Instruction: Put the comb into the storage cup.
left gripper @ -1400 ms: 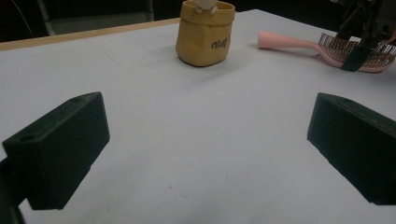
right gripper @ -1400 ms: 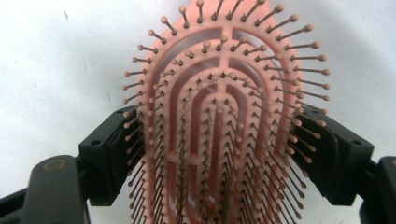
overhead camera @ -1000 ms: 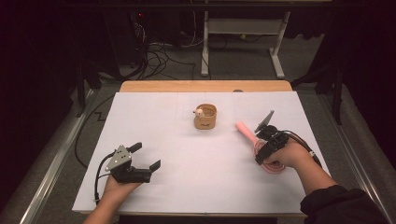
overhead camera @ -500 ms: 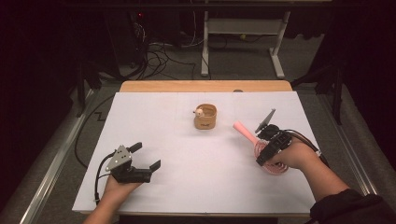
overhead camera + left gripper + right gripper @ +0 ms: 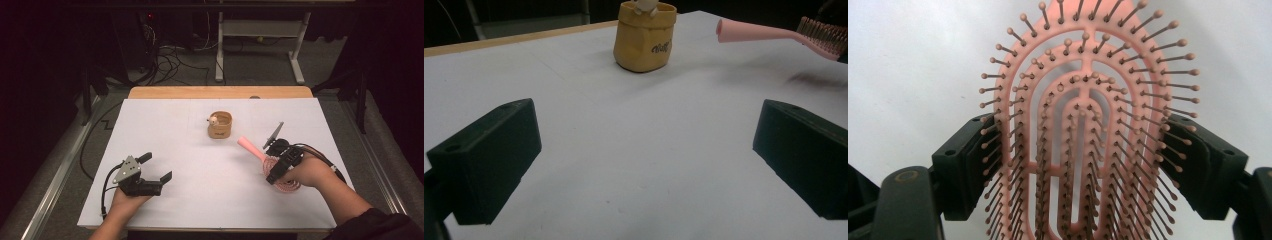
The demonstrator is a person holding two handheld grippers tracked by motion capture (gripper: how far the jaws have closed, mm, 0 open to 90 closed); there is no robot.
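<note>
1. The oval vented plastic hairbrush [image 5: 1083, 140] is salmon pink, bristles and handle alike.
2. The small paper-bag-shaped pot [image 5: 220, 125] is mustard yellow with dark lettering.
3. The flat table cover [image 5: 200, 200] is plain white.
4. Both grippers' jaws are black.

Count at the table: one pink hairbrush [image 5: 272, 165] is lying within the right gripper [image 5: 283, 161], one tan paper-bag-shaped holder [image 5: 220, 125] is standing mid-table, and one small pale item [image 5: 213, 120] is sticking out of its mouth. Two grippers are showing, the other being the left gripper [image 5: 156, 168]. One white mat [image 5: 200, 170] is covering one wooden table [image 5: 220, 92].
</note>
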